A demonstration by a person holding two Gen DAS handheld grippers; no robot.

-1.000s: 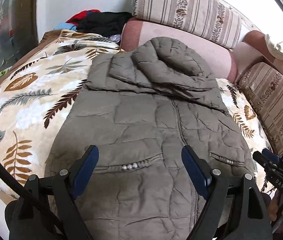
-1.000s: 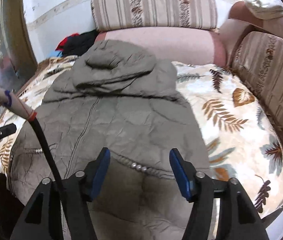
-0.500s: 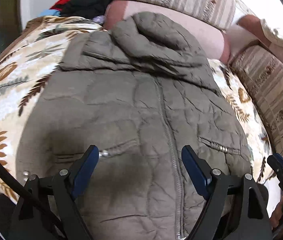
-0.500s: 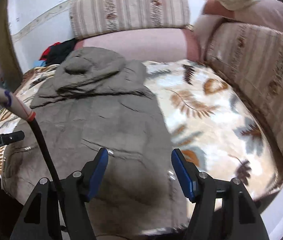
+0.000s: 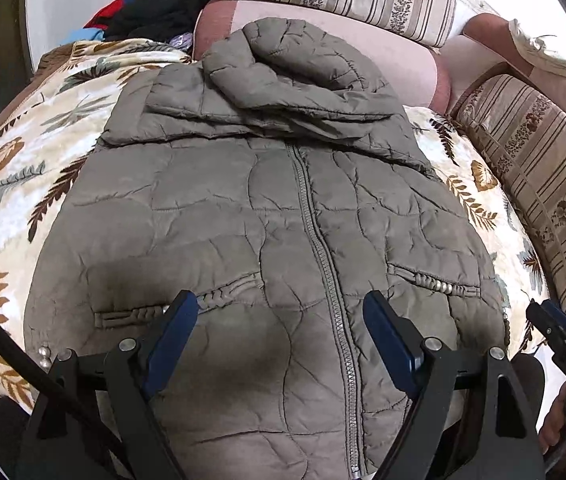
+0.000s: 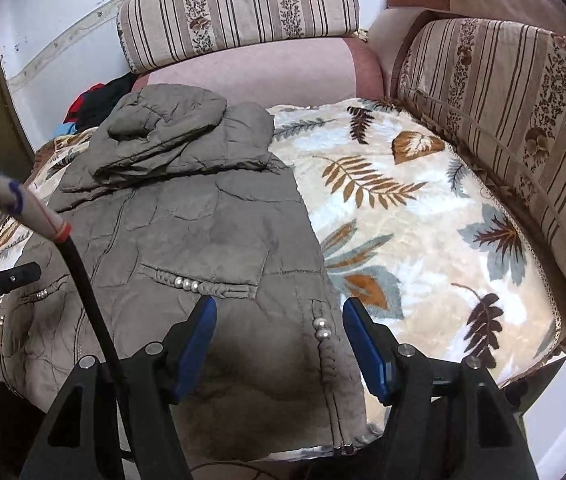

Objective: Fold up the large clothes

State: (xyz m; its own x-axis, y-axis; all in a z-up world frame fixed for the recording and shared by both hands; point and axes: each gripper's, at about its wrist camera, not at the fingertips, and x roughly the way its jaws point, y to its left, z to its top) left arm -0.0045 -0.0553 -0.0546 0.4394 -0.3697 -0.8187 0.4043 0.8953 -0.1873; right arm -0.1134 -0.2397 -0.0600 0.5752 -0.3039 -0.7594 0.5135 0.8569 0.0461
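The left gripper [image 5: 281, 332] hangs with its blue-padded jaws spread wide and empty above the hem of the olive-grey quilted hooded jacket [image 5: 267, 216]; the right gripper [image 6: 279, 334] is equally wide and empty over the jacket's right side seam near the front edge of the sofa. The jacket lies front up and zipped on the leaf-patterned cream blanket [image 6: 403, 208], sleeves seemingly tucked in, hood toward the sofa's back edge. By my reckoning the body fold remains, hem to hood.
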